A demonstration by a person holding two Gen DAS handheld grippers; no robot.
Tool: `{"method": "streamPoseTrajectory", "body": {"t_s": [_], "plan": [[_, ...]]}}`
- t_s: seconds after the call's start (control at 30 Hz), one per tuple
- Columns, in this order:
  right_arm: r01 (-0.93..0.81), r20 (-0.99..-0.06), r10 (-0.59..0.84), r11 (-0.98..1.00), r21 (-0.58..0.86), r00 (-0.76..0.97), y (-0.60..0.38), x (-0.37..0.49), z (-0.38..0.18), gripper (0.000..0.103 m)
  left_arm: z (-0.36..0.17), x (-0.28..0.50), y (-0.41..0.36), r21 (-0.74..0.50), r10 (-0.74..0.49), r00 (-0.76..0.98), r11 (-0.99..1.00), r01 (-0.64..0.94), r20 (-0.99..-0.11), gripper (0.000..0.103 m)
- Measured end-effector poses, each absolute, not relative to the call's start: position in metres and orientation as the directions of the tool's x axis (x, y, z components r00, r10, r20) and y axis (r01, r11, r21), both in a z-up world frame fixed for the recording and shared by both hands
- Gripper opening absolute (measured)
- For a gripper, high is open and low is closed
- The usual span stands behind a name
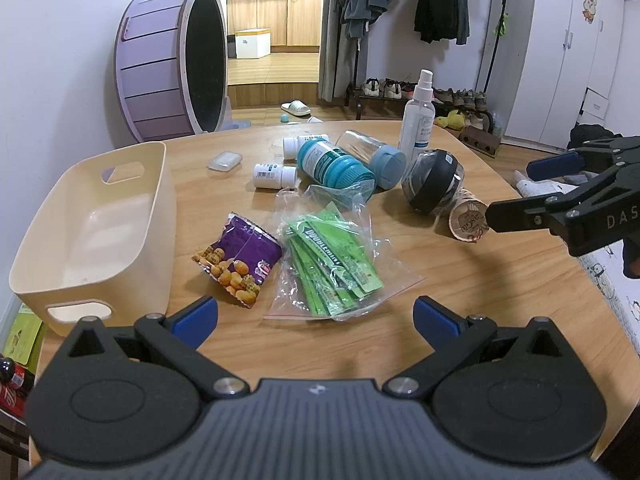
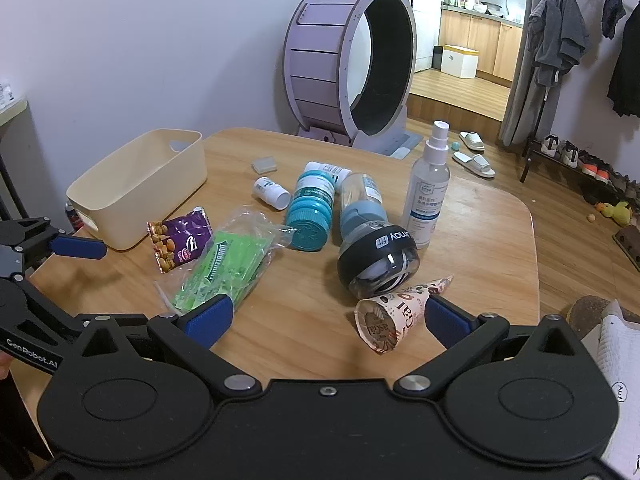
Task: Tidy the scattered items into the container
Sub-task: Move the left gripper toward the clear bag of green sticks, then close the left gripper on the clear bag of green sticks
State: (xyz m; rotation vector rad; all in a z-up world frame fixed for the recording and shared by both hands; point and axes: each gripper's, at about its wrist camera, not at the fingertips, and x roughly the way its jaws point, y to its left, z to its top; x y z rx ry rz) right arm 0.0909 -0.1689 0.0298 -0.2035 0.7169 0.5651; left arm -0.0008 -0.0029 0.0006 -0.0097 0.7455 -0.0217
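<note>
A cream plastic basket (image 1: pixel 160 184) (image 2: pixel 160 172) stands empty at the table's left. Scattered beside it lie a purple snack packet (image 1: pixel 240 256) (image 2: pixel 180 240), a clear bag of green gum packs (image 1: pixel 332 264) (image 2: pixel 228 264), a teal bottle (image 1: pixel 328 162) (image 2: pixel 310 212), small white pill bottles (image 1: pixel 274 176) (image 2: pixel 272 192), a grey-capped jar (image 1: pixel 380 156) (image 2: pixel 360 200), a black gyro ball (image 1: pixel 434 186) (image 2: pixel 378 260) and a paper cone (image 1: pixel 468 218) (image 2: pixel 400 316). A spray bottle (image 1: pixel 418 120) (image 2: pixel 430 188) stands upright. My left gripper (image 1: pixel 316 320) is open in front of the gum bag. My right gripper (image 2: pixel 326 316) is open near the cone.
A small clear case (image 1: pixel 225 160) (image 2: pixel 265 165) lies toward the table's far side. Behind the round wooden table (image 1: pixel 460 320) stands a purple cat wheel (image 1: pixel 172 72). Slippers, a shoe rack and hanging clothes fill the floor beyond. Cola bottles (image 1: pixel 12 380) sit below the table's left edge.
</note>
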Motion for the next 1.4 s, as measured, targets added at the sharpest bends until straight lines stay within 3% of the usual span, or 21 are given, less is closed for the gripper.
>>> {"method": "streamPoseTrajectory", "body": {"t_s": [0.23, 0.37, 0.53, 0.73, 0.93, 1.13, 1.23, 1.27, 1.3, 1.4], "plan": [[-0.553, -0.670, 0.418, 0.833, 0.012, 0.614, -0.169, 0.091, 0.030, 0.103, -0.005, 0.000, -0.003, -0.039, -0.064, 0.749, 0.998, 0.051, -0.659, 0.103], [-0.547, -0.663, 0.421, 0.837, 0.021, 0.619, -0.172, 0.092, 0.031, 0.103, -0.011, 0.001, 0.001, -0.073, -0.110, 0.794, 0.994, 0.083, -0.598, 0.103], [-0.541, -0.660, 0.422, 0.841, 0.027, 0.622, -0.176, 0.092, 0.031, 0.103, -0.020, 0.011, 0.007, -0.118, -0.127, 0.781, 0.991, 0.070, -0.611, 0.099], [-0.541, -0.657, 0.432, 0.840, 0.044, 0.618, -0.180, 0.093, 0.029, 0.103, -0.033, 0.027, 0.013, -0.219, -0.177, 0.764, 0.974, 0.048, -0.621, 0.076], [-0.548, -0.644, 0.460, 0.833, 0.075, 0.611, -0.184, 0.094, 0.029, 0.103, -0.048, 0.046, 0.010, -0.191, -0.142, 0.739, 0.981, 0.019, -0.658, 0.074], [-0.554, -0.635, 0.487, 0.825, 0.109, 0.600, -0.188, 0.096, 0.026, 0.103, -0.053, 0.055, -0.004, -0.078, -0.078, 0.749, 0.996, 0.036, -0.658, 0.077], [-0.555, -0.638, 0.490, 0.824, 0.116, 0.594, -0.188, 0.098, 0.022, 0.103, -0.054, 0.054, -0.006, -0.074, -0.089, 0.768, 0.996, 0.055, -0.634, 0.064], [-0.555, -0.638, 0.491, 0.823, 0.118, 0.593, -0.188, 0.098, 0.022, 0.103, -0.054, 0.053, -0.006, -0.074, -0.095, 0.776, 0.995, 0.063, -0.623, 0.050], [-0.553, -0.639, 0.490, 0.824, 0.120, 0.593, -0.189, 0.099, 0.021, 0.103, -0.053, 0.053, -0.006, -0.078, -0.097, 0.779, 0.995, 0.062, -0.620, 0.043], [-0.549, -0.634, 0.494, 0.826, 0.130, 0.595, -0.192, 0.100, 0.022, 0.103, -0.053, 0.052, -0.010, -0.078, -0.124, 0.777, 0.992, 0.096, -0.617, 0.029]]}}
